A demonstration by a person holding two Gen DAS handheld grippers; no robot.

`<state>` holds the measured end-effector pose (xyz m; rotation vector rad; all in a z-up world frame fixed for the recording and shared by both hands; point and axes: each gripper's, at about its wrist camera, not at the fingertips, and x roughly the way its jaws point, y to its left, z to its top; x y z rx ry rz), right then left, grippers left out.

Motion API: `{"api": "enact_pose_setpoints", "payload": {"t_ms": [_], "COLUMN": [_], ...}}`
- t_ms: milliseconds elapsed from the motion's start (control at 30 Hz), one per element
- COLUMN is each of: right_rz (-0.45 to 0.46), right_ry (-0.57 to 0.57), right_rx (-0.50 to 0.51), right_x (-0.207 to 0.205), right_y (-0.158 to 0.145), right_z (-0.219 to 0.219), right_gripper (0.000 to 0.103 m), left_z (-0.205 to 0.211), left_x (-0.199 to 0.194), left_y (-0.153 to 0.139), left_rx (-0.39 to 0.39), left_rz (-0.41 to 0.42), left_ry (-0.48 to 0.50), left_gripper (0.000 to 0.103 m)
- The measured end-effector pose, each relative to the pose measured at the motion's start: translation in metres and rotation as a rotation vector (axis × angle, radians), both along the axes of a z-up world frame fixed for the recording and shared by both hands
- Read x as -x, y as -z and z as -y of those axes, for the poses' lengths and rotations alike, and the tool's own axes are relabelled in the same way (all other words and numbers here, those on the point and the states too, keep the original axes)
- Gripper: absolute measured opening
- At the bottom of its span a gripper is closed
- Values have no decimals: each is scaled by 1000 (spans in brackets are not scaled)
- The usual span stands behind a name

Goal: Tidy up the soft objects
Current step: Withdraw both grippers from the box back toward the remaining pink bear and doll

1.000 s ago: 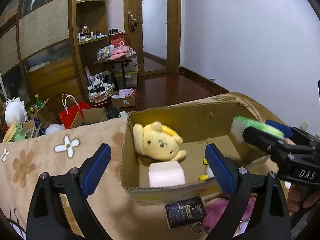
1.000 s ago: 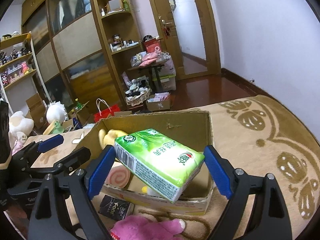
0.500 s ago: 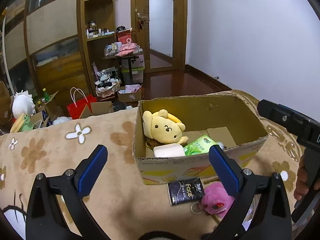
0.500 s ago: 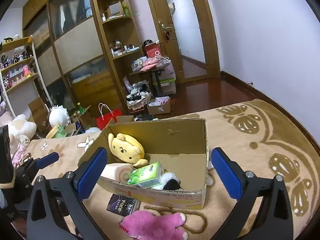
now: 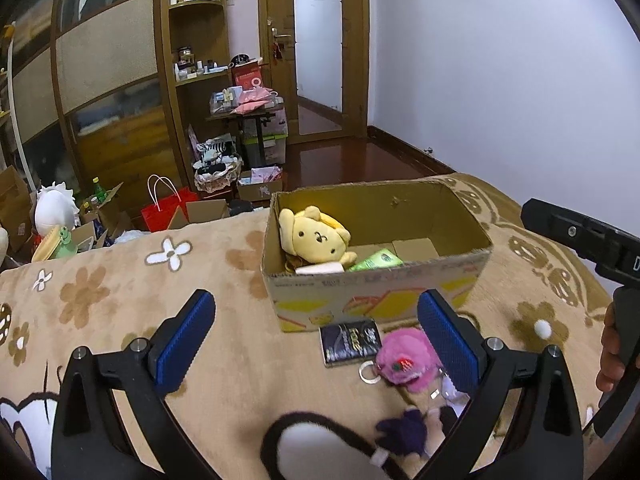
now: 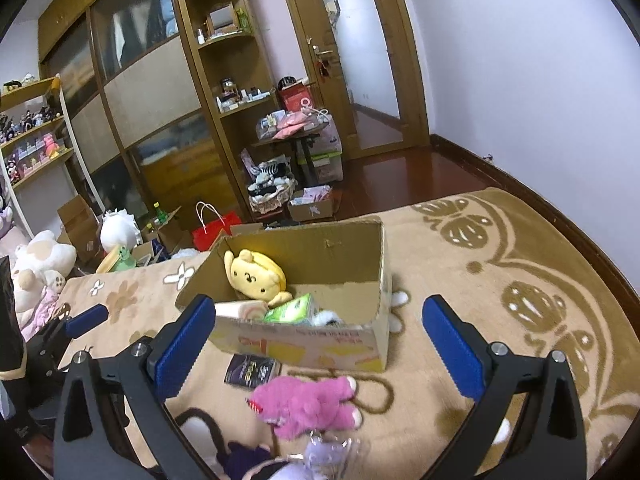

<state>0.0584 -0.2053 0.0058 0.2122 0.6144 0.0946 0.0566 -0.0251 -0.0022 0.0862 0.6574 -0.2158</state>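
An open cardboard box (image 5: 380,292) (image 6: 304,340) stands on the flowered beige blanket. Inside it lie a yellow plush dog (image 5: 312,236) (image 6: 256,276), a green tissue pack (image 5: 374,260) (image 6: 290,309) and a white-pink roll cushion (image 6: 240,309). In front of the box lie a pink plush toy (image 5: 404,360) (image 6: 308,404), a black packet (image 5: 350,342) (image 6: 250,369) and a purple plush (image 5: 404,432) (image 6: 320,454). My left gripper (image 5: 316,340) is open and empty, back from the box. My right gripper (image 6: 318,344) is open and empty above the pink plush.
A white pompom (image 5: 543,329) lies on the blanket at right. Beyond the blanket's far edge are a red bag (image 5: 166,210), boxes, plush toys (image 6: 40,260) and wooden cabinets. A black-and-white plush (image 5: 316,452) sits near the left camera.
My right gripper opened and dropped the green tissue pack into the box. Both grippers then pulled back from the box toward the near side.
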Motion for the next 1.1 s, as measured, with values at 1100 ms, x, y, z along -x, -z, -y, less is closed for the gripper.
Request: {"api": "enact_pose_setpoints", "payload": {"t_ms": [1100], "right_rz": [-242], "right_ry": [19], "right_rx": [-16], "right_x": [27], "right_y": [43], "right_z": [15], "right_gripper": [103], "left_z": [76], "left_x": [55], "left_y": [42], "left_rx": [-135], "left_rz": [-91], "left_ry": [361], "left_gripper": [100]}}
